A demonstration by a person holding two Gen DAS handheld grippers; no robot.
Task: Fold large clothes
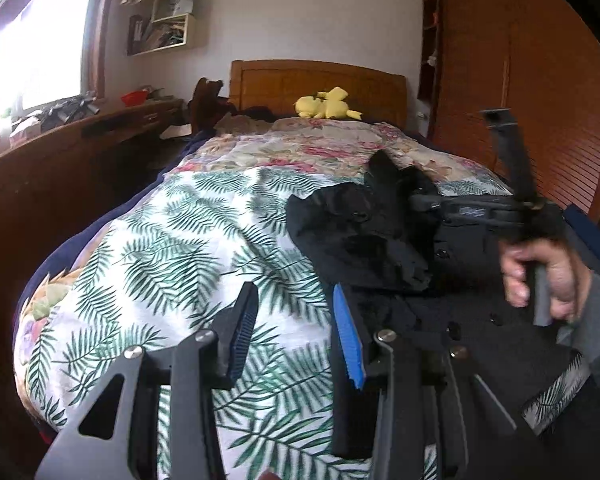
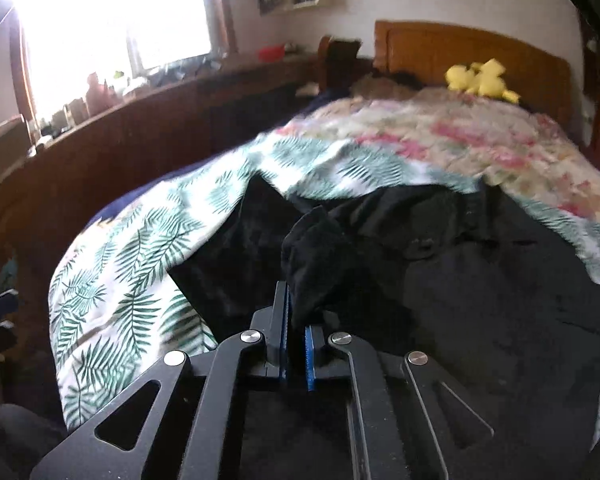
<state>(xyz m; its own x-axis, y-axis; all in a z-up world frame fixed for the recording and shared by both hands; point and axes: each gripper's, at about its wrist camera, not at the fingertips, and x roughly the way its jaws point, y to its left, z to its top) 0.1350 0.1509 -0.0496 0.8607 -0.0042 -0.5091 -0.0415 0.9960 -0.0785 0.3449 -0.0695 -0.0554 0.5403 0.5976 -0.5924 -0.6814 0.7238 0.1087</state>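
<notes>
Soft black garment [image 2: 440, 264] rumpled on the leaf-print bedspread [image 1: 172, 240]; right gripper [image 2: 296, 344] jaws pinching its fold, left gripper [image 1: 296, 336] jaws spread, empty beside it.

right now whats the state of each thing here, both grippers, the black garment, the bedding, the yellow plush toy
left gripper: open, nothing between its blue pads, over the leaf-print sheet
right gripper: shut on a bunched fold of the garment
black garment: spread on the bed, partly crumpled, one part pinched up
leaf-print sheet: laid out, wrinkled
floral quilt: lying rumpled near the headboard
yellow plush toy: lying by the headboard
</notes>
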